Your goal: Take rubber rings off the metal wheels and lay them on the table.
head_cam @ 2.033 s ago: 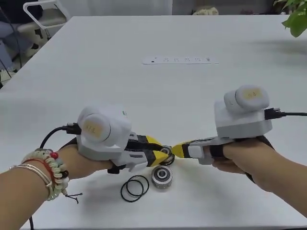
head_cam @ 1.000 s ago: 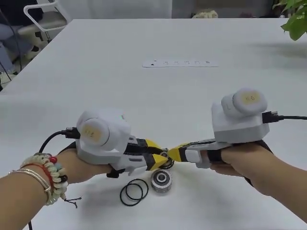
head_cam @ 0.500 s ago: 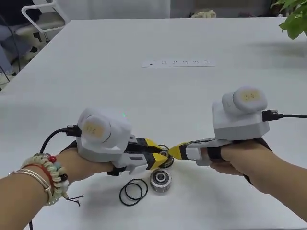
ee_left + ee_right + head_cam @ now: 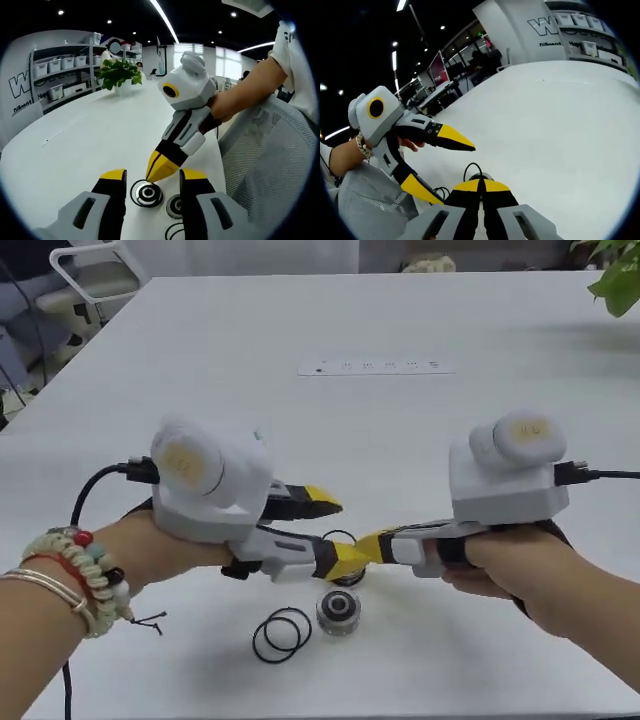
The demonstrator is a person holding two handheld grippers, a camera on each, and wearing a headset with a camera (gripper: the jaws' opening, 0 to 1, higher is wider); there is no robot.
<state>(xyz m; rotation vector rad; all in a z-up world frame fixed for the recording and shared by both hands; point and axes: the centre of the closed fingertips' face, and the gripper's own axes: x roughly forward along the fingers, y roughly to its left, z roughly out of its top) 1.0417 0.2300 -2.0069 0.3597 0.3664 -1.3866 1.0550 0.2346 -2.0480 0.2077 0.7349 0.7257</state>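
Worryingly, with the left claw (image 4: 342,532) released and the right claw (image 4: 481,182) clenched on a rubber ring (image 4: 468,169), the unheld metal wheel (image 4: 147,194) may skid away.

Head cam: high, pitched forward and down over the table (image 4: 420,420). Left gripper (image 4: 342,532) body close at 8 o'clock, right gripper (image 4: 365,545) body close at 4. Left gripper cam: low over the tabletop, facing the right gripper, very near at 12 o'clock. Right gripper cam: opposite heading, left gripper near at 9 o'clock. All three overlap where the tips meet over the metal wheel (image 4: 147,194).
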